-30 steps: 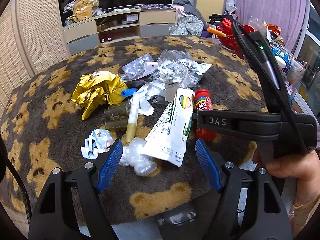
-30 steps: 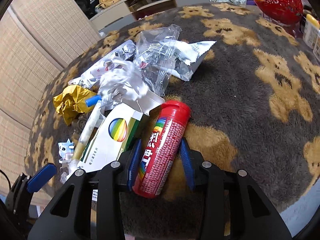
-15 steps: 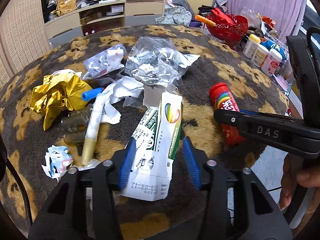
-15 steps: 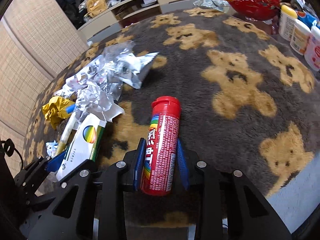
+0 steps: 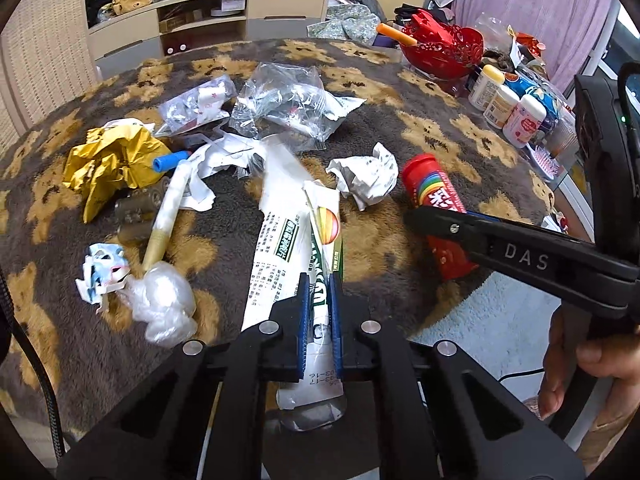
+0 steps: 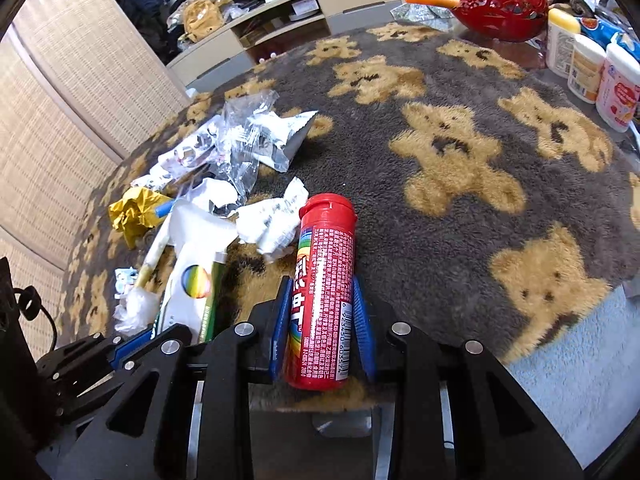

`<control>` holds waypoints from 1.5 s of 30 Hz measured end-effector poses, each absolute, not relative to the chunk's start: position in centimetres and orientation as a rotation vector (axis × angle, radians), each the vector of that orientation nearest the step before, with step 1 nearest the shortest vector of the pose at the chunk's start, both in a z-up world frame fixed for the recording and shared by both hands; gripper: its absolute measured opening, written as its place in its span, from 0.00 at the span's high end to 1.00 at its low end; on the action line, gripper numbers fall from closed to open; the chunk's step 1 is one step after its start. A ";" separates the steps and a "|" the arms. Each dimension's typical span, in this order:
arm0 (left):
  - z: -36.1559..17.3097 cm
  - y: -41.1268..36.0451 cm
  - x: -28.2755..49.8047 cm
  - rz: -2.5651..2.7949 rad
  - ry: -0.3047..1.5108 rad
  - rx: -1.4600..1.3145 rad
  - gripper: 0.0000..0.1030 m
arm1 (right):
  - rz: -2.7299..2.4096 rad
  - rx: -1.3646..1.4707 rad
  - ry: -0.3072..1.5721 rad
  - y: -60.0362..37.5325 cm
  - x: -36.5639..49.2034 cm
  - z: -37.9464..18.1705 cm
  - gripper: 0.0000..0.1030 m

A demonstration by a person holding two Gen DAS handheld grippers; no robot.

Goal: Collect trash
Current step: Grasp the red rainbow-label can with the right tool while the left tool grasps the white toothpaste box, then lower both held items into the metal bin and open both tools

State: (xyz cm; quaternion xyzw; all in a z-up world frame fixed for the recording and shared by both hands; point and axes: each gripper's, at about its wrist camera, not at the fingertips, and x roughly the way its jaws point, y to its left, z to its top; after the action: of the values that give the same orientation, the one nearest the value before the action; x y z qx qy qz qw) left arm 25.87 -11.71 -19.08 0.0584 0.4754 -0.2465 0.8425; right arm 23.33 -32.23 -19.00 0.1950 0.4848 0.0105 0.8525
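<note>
**Both grips full, lifting clear of the pile**

My left gripper (image 5: 319, 312) was squeezed nearly closed on the flattened white-and-green carton (image 5: 294, 240), its blue pads pinching the carton's near end at the lower centre of the left wrist view. My right gripper (image 6: 322, 320) was clamped around the lower half of the red tube (image 6: 325, 280), low in the middle of the right wrist view, with the cap end pointing up the frame.

As I judged it, the carton wanted a straight, slow lift: its far end lay among the white paper scraps (image 5: 224, 160) and beside the crumpled paper ball (image 5: 366, 174), and a sideways drag would likely have pulled those along. The tube was round and slick, held only at its sides, so I meant to keep it level and the squeeze steady.

The gold foil wad (image 5: 108, 164), the clear plastic bags (image 5: 288, 108) and the rest of the litter lay in the upper left on the bear-patterned blanket (image 6: 460, 92), waiting for later trips.
</note>
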 end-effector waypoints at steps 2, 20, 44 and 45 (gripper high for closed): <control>-18.5 -11.5 25.2 -0.509 0.996 0.125 0.92 | 0.017 0.409 1.011 -32.5 22.8 -18.6 0.70; -14.8 -8.8 12.7 -0.481 0.911 0.060 0.92 | 0.126 0.312 0.961 -30.1 11.8 -15.0 0.70; -31.2 -6.8 10.9 -0.435 1.219 -0.025 0.92 | 0.228 0.342 1.256 -25.8 9.3 -30.4 0.71; -31.7 -6.7 11.2 -0.433 1.231 -0.028 0.92 | 0.225 0.337 1.261 -25.6 9.5 -30.7 0.71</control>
State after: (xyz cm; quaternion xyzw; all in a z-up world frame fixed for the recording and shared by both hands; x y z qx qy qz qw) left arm 11.17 -6.67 -31.72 -0.0131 0.5729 -0.2013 0.7944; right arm 9.53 -25.61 -30.71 0.1566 0.5852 0.1046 0.7887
